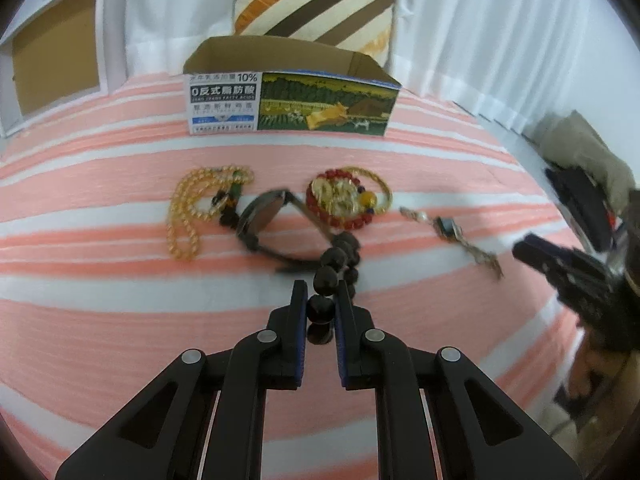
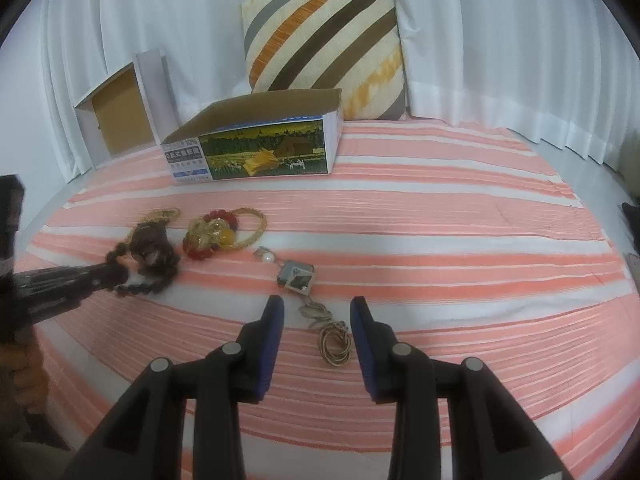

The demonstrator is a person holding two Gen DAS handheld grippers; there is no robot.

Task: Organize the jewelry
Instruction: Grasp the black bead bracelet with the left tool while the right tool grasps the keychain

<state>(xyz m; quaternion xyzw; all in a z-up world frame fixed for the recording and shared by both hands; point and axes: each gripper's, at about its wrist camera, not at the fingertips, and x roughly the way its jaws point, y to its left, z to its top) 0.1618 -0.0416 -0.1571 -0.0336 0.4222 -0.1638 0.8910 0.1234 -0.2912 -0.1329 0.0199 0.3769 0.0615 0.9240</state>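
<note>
The dark bead string [image 1: 334, 258] is partly hidden between the closed jaws; beyond them, motion blur smears the chain necklace [image 1: 452, 234].

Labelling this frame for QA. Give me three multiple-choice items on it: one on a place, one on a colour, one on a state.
1. Where is the open printed carton?
A. In front of the striped cushion, behind the jewelry
B. Under the right hand-held gripper
C. On top of the cushion

2. What colour is the bead string in the left hand-held gripper?
A. White
B. Dark brown
C. Green

3. How stands the right hand-held gripper?
A. Shut on the carton
B. Shut on a red bracelet
C. Open, holding nothing

Answers:
1 A: the carton sits on the striped cloth beyond the jewelry, with the cushion behind it.
2 B: the beads between the pads are dark brown.
3 C: the jaws stand apart over the chain with a square pendant, clear of it.
</note>
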